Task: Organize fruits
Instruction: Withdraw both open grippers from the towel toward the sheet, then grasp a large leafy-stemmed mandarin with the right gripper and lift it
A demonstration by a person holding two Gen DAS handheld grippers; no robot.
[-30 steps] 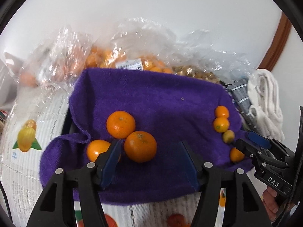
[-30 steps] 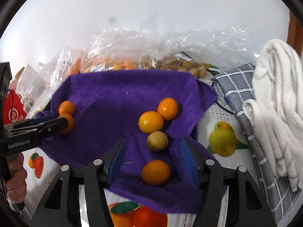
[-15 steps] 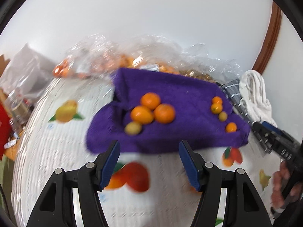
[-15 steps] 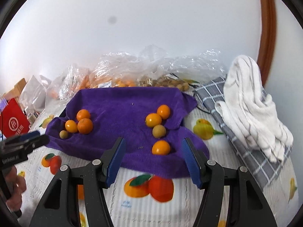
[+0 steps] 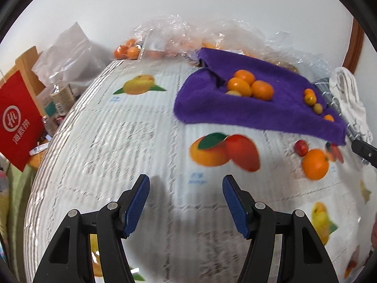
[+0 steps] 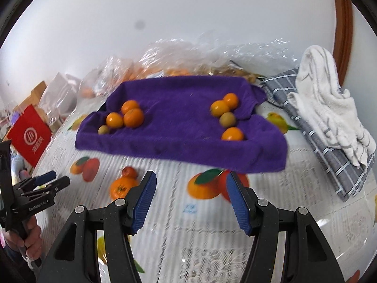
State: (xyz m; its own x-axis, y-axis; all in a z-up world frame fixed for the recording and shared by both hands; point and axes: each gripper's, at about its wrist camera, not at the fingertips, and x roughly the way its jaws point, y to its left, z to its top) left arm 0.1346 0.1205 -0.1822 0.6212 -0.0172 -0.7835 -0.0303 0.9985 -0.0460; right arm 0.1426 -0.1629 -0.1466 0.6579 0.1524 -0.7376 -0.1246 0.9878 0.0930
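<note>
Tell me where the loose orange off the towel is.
In the right wrist view, the loose orange sits on the tablecloth left of centre, beside a small red fruit, below the purple towel.

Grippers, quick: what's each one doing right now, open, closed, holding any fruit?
Left gripper: open, nothing between its fingers, above the tablecloth.
Right gripper: open, empty, short of the purple towel.

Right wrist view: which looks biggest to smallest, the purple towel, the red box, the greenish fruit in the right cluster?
1. Purple towel
2. Red box
3. Greenish fruit

The box sits at the distorted edge, so its size is unsure.
</note>
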